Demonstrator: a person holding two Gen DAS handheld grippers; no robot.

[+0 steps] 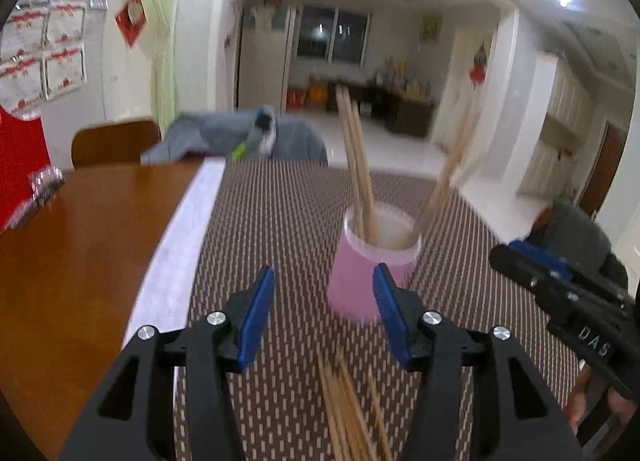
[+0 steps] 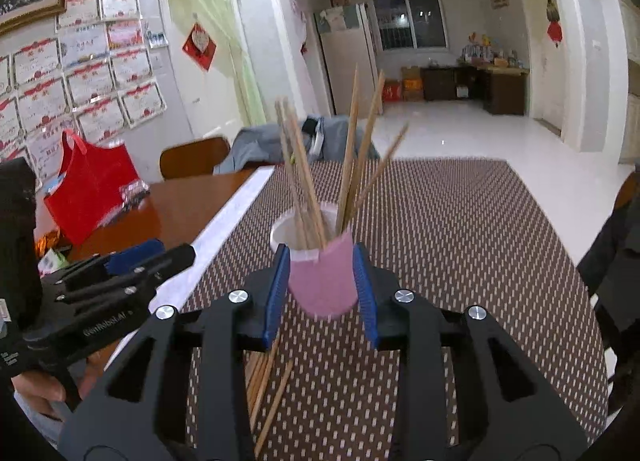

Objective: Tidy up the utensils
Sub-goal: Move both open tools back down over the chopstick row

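A pink cup (image 1: 370, 275) stands on the brown patterned mat (image 1: 288, 221) with several wooden chopsticks (image 1: 358, 165) upright in it. My left gripper (image 1: 323, 281) is open and empty, just in front of the cup. Loose chopsticks (image 1: 348, 409) lie on the mat beneath it. In the right wrist view my right gripper (image 2: 321, 261) is shut on the pink cup (image 2: 322, 277), its blue pads against both sides. Chopsticks (image 2: 304, 177) lean in the cup, and loose chopsticks (image 2: 266, 377) lie on the mat below. The left gripper (image 2: 132, 261) shows at the left.
The mat covers a wooden table (image 1: 80, 261). A red bag (image 2: 90, 185) and small packets stand at the far left. A chair (image 2: 194, 157) and a grey garment (image 1: 240, 137) are at the table's far end.
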